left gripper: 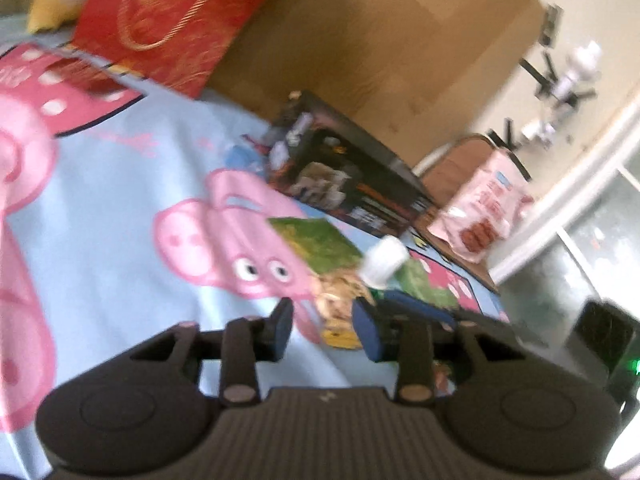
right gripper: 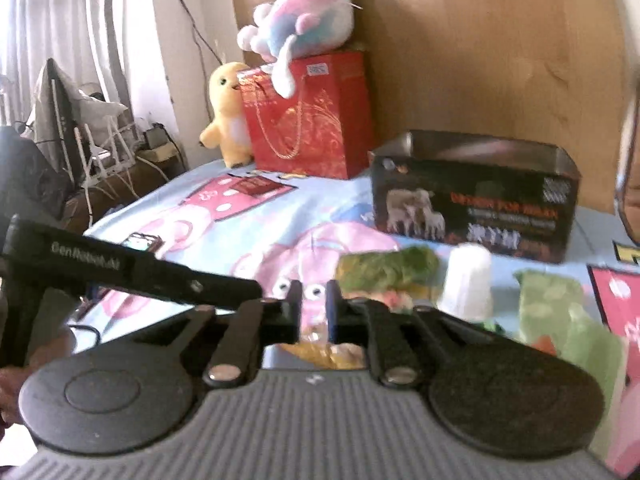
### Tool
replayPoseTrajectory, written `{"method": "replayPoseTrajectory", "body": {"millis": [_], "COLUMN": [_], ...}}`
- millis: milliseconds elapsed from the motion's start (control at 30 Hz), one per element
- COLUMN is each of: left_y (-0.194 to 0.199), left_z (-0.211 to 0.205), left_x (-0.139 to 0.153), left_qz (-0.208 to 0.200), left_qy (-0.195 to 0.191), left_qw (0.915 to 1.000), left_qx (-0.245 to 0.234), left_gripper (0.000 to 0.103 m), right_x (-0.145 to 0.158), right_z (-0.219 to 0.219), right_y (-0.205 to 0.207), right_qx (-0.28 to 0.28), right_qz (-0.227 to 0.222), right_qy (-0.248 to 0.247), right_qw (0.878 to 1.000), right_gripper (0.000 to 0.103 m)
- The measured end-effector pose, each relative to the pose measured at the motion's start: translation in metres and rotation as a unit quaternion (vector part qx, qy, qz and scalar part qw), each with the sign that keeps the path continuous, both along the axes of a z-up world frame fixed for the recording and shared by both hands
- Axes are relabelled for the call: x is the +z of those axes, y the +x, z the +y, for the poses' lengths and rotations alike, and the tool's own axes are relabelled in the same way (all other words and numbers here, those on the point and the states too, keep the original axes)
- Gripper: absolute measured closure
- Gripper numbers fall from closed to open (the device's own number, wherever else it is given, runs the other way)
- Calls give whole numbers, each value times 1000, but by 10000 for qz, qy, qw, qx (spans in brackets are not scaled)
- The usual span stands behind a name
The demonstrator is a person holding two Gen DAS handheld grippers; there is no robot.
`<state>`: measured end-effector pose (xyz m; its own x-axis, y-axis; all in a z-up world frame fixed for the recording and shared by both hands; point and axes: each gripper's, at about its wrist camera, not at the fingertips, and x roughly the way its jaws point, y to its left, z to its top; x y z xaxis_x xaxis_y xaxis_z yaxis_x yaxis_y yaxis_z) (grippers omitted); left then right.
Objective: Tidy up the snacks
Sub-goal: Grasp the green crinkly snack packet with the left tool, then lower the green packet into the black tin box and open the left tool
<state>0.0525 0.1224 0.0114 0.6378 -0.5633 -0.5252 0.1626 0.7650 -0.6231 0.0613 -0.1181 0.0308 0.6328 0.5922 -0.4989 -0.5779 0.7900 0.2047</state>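
On a bed or table spread with a pale-blue cartoon-pig cloth [right gripper: 248, 216], snacks lie scattered before a brown cardboard backdrop [right gripper: 480, 60]. Curtained windows and cluttered racks fill the room's left side in the right wrist view; a pale wall and white frame show in the left wrist view.

Readable writing is scarce: "GenRobot.AI" runs along the black bar of the left gripper [right gripper: 132, 270] where it crosses the right wrist view. Orange and white lettering on the black open-topped box [right gripper: 472, 208], which also pictures pale animals, is too blurred to read; I cannot tell what lies inside it. A red gift bag [right gripper: 312, 120] with gold cord handles stands at the back, a pastel plush toy [right gripper: 304, 20] slumped on top and a yellow plush chick [right gripper: 228, 112] beside it.

A green-and-yellow snack packet [left gripper: 320, 264] lies on the cloth just ahead of both grippers, a white-capped bottle [right gripper: 466, 280] beside it and a pale-green packet [right gripper: 560, 312] further right. A pink snack bag [left gripper: 484, 212] sits apart on a brown surface.

The left gripper [left gripper: 324, 328] stands partly open, gripping nothing. The right gripper [right gripper: 313, 312] is nearly clenched, a narrow gap left, nothing visibly pinched.
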Motion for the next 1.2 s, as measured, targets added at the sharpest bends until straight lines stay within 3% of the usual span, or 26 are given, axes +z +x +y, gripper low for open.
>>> {"method": "replayPoseTrajectory", "body": {"millis": [100,233,400,600,667,800,833,900,933,1033,1200], "left_y": [16,41,67,80,82,84,84,82,80,71,70], "left_z": [7,1,-9,-17,-18,-20,-20,-18,-17,-19,-19], "left_x": [-3,-8,-22,-25,-28,-32,-32,-32,-29,-9,25], "left_qz": [180,369,682,623,572,478,464,463,436,88,-451], "left_qy": [-343,-440,-489,-609,-656,-602,-553,-668,-804,-789,-687], "left_qw": [9992,9983,9964,9961,9961,9970,9973,9967,9958,9968,9965], "left_qx": [91,81,119,113,108,112,99,37,-52,-109,-121], "left_gripper": [53,49,47,45,49,67,73,78,79,83,83], "right_x": [-3,-8,-18,-23,-29,-28,-28,-27,-25,-5,18], "right_z": [-3,-13,-24,-26,-27,-18,-16,-13,-11,1,-1], "right_y": [8,29,68,96,103,103,104,101,97,79,71], "right_qx": [-199,-453,-840,-1301,-1290,-1245,-1230,-1149,-1038,-868,-773], "right_qz": [216,755,1522,1810,1955,1754,1712,1702,1644,982,397], "right_qy": [77,455,900,1051,1213,1081,1004,1072,1152,912,1046], "right_qw": [9995,9951,9807,9691,9646,9706,9724,9728,9741,9872,9907], "right_gripper": [65,64,63,56,54,55,66,71,79,86,86]}}
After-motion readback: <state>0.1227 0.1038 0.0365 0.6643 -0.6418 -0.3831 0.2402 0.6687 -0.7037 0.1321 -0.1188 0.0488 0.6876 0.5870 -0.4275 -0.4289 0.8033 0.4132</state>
